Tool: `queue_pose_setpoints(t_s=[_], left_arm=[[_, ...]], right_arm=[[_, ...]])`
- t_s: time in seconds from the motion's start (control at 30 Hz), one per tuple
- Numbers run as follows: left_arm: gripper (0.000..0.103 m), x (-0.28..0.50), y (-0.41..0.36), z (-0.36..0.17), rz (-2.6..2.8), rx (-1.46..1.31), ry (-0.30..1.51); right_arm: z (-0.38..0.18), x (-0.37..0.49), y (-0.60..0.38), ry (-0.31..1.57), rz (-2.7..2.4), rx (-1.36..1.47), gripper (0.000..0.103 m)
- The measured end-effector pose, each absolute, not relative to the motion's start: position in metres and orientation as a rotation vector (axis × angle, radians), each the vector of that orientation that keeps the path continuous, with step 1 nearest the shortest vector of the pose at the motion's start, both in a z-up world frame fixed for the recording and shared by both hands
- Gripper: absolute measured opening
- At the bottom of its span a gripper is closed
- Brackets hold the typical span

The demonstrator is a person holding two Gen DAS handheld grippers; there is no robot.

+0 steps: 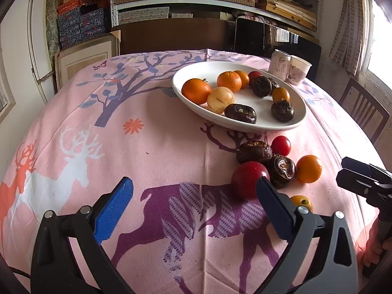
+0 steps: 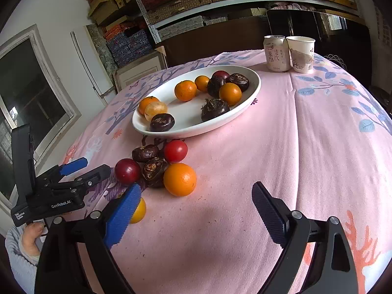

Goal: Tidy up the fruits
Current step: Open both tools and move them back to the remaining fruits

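A white oval plate holds several oranges, dark water chestnuts and a red fruit. In front of it on the pink cloth lie a red plum, two dark chestnuts, a cherry tomato, an orange and a small orange fruit. My left gripper is open, its right finger just in front of the plum. My right gripper is open, with the orange just beyond its fingertips.
A drink can and a paper cup stand behind the plate at the table's far edge. A wooden chair is at the right. Shelves of boxes fill the back wall.
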State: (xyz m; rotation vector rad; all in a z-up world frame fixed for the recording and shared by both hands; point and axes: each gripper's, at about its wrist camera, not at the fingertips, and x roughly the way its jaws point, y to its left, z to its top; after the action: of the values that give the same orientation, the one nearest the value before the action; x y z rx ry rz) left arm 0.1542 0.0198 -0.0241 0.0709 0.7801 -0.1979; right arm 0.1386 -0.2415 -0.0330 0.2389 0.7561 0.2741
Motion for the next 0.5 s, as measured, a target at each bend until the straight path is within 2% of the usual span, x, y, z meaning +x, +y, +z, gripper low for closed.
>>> queue_pose_setpoints(t_s=[0.17, 0.4, 0.43, 0.5], left_arm=[[0.098, 0.156, 0.012, -0.03, -0.204, 0.109, 0.804], [0.098, 0.156, 0.003, -0.031, -0.244, 0.126, 0.805], [0.098, 0.156, 0.0, -0.032, -0.246, 0.138, 0.807], [0.098, 0.156, -0.004, -0.033, -0.246, 0.164, 0.811]], right_arm=[[-0.036, 0.142, -0.232, 0.78, 0.293, 0.197, 0.073], [-0.04, 0.152, -0.218, 0.8, 0.281, 0.135, 0.07], [-0.041, 0.154, -0.216, 0.803, 0.282, 0.127, 0.068], [-0.042, 0.158, -0.215, 0.816, 0.288, 0.129, 0.052]])
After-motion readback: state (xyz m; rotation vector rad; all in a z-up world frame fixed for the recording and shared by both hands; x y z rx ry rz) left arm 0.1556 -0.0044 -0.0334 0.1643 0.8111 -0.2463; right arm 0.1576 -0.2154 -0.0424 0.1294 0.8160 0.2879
